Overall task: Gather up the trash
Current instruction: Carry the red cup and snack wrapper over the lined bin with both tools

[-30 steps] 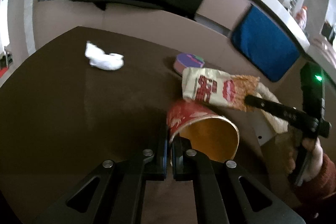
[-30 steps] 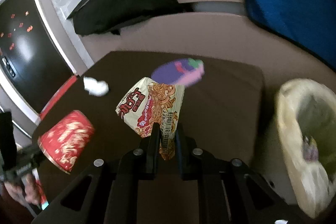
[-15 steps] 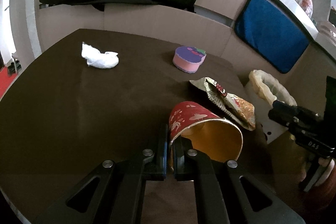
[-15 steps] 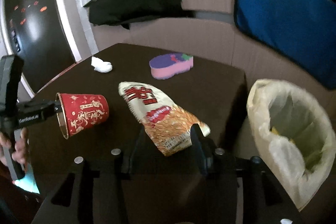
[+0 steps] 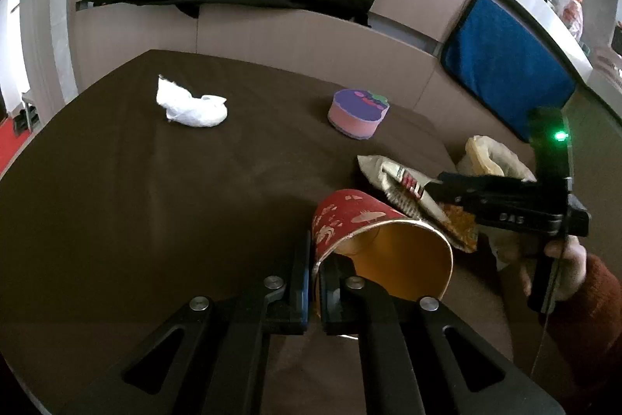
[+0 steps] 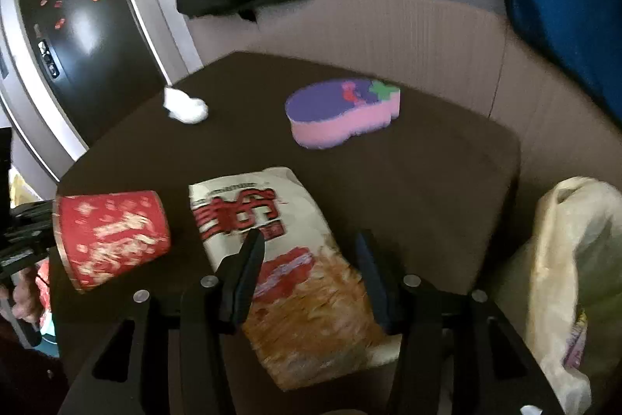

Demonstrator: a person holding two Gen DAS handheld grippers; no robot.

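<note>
Pinching the rim of the red paper cup (image 5: 361, 220) with our left gripper (image 5: 315, 261), fingers clamped tight on its wall, we hold it tipped on its side above the brown surface (image 5: 155, 189). Further right our right gripper (image 6: 307, 251) has just been opening, and its fingers now stand apart on either side of the noodle packet (image 6: 295, 259), not pressing it. Beyond lie a crumpled white tissue (image 6: 184, 107) and a purple-and-pink sponge (image 6: 342, 111), well apart, while the lined trash bin (image 6: 575, 259) sits at the surface's right edge.
</note>
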